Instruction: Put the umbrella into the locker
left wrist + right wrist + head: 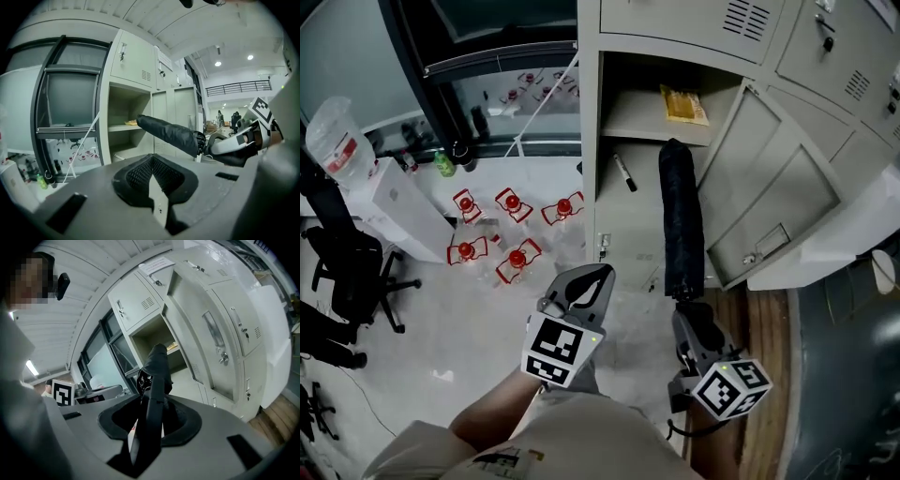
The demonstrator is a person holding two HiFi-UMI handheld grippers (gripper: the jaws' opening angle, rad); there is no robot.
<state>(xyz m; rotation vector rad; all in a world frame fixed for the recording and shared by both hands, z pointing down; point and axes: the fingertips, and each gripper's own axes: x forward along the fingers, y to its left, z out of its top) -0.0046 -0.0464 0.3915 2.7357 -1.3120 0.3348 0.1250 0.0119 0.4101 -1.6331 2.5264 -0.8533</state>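
A folded black umbrella [681, 216] points up at the open locker [609, 202], its tip level with the compartment below the shelf [642, 122]. My right gripper [689, 317] is shut on its handle end. In the right gripper view the umbrella [157, 363] runs out from between the jaws of the right gripper [151, 404] toward the open compartment. My left gripper [587, 284] hangs to the left of the umbrella, shut and holding nothing. In the left gripper view, past the left gripper [153, 176], the umbrella [168, 132] slants across in front of the locker.
The locker door [773, 192] swings open to the right. A yellow packet [682, 105] lies on the shelf and a black marker [624, 172] lies below it. Red-capped items [511, 230], a white box [398, 211] and a black chair [347, 267] stand on the floor at left.
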